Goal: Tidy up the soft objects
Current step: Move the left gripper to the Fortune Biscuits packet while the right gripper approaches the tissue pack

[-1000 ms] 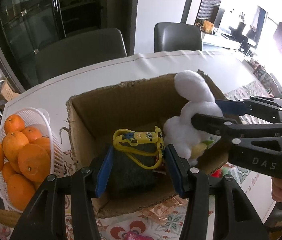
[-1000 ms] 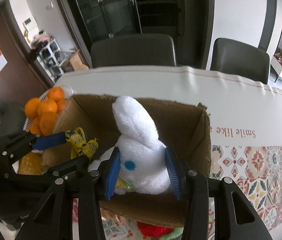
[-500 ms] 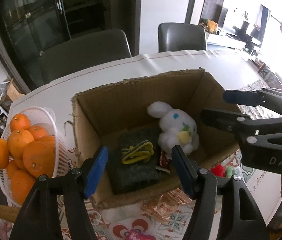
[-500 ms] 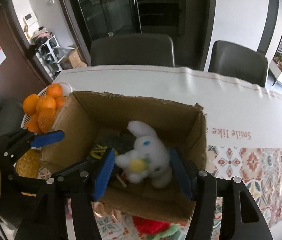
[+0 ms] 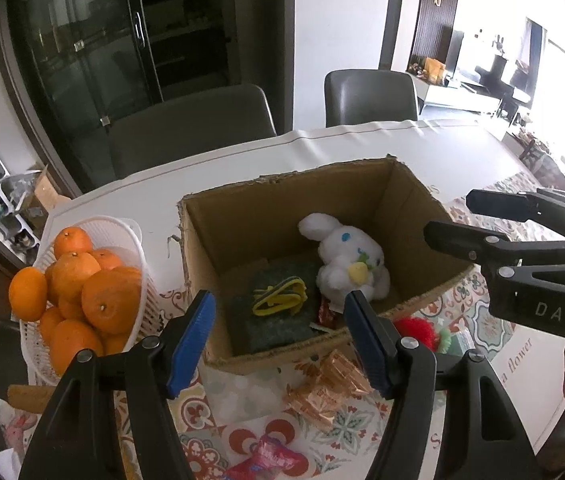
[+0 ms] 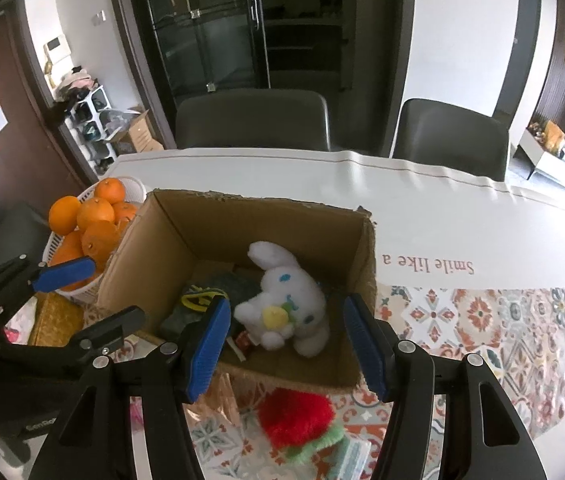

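A white plush bunny (image 5: 346,256) (image 6: 286,304) lies inside the open cardboard box (image 5: 242,216) (image 6: 170,240). Beside it a yellow minion toy (image 5: 278,300) (image 6: 198,300) rests on a dark green pad (image 5: 270,332). My left gripper (image 5: 278,320) (image 6: 114,290) hovers open above the box's near left corner with nothing between its fingers. Over the near right side, my right gripper (image 6: 286,312) (image 5: 454,216) is also open and holds nothing. A red and green plush (image 6: 294,420) (image 5: 418,328) lies on the table in front of the box.
A white basket (image 5: 98,228) heaped with oranges (image 6: 94,212) stands left of the box. Copper foil wrappers (image 5: 322,388) and a pink packet (image 5: 270,460) lie on the patterned tablecloth (image 6: 482,320) near me. Two dark chairs (image 6: 250,120) stand behind the table.
Both grippers opened. The left let go of the minion toy and the right let go of the bunny; both toys dropped into the box. The grippers rose and drew back.
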`<action>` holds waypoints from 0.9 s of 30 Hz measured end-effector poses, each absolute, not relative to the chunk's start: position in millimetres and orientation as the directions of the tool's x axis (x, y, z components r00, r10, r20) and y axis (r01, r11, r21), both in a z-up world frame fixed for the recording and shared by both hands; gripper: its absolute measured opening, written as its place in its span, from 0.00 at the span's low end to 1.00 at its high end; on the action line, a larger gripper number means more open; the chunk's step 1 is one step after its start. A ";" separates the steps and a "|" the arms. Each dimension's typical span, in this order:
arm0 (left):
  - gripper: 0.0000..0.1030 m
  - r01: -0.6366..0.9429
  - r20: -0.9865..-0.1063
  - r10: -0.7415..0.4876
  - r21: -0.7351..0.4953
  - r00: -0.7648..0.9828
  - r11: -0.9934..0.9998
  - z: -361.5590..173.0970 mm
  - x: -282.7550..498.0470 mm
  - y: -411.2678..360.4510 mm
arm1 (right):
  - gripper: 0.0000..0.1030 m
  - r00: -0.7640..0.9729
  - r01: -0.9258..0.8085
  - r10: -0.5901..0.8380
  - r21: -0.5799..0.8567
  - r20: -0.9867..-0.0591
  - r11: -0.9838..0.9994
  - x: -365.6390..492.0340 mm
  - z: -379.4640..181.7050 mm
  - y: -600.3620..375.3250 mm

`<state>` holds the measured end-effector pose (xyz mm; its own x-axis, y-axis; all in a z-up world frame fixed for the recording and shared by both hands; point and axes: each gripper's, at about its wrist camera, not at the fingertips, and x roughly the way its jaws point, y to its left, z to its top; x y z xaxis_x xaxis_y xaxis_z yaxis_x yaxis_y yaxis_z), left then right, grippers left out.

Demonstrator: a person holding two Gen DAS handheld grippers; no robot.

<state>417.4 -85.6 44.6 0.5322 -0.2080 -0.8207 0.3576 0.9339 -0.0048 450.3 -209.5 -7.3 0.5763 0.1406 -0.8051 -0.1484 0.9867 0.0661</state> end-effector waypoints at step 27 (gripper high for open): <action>0.65 0.425 -0.849 -0.176 0.062 0.498 0.903 39.7 356.6 -103.7 | 0.59 0.556 -0.111 0.085 0.027 -0.827 0.993 384.1 -10.9 -226.8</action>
